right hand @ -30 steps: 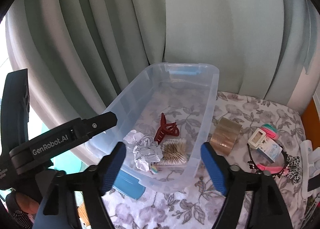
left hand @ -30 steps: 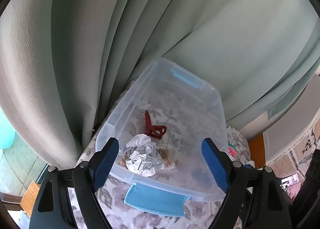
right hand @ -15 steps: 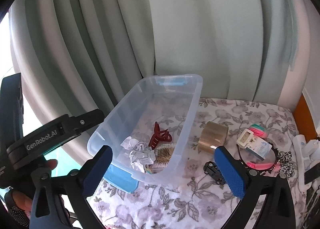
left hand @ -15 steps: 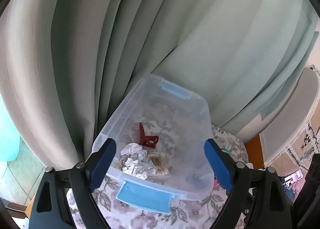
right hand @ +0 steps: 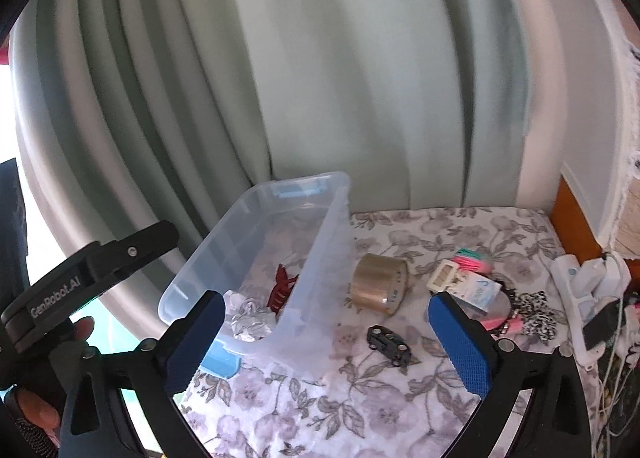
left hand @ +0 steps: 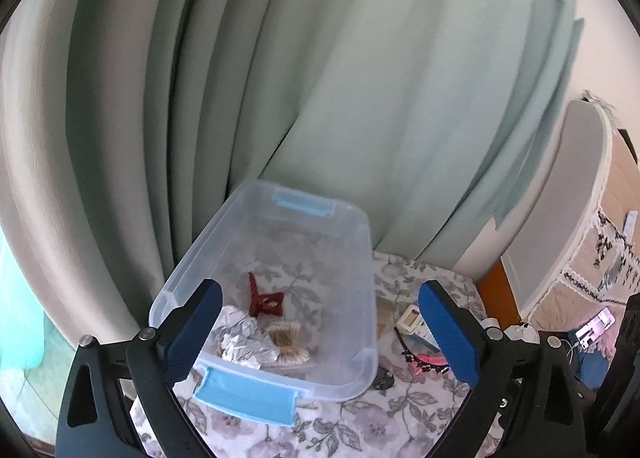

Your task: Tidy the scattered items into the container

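Writing: "GenRobot.AI" is being shown on left gripper (right hand: 96, 278)
Jaws: both are being held wide, empty; left's just opening
Hidden: clear bin (right hand: 320, 278) contents being blurred

Pale green curtain (left hand: 320, 78) hangs behind a floral-clothed table (right hand: 440, 226), daylight at left
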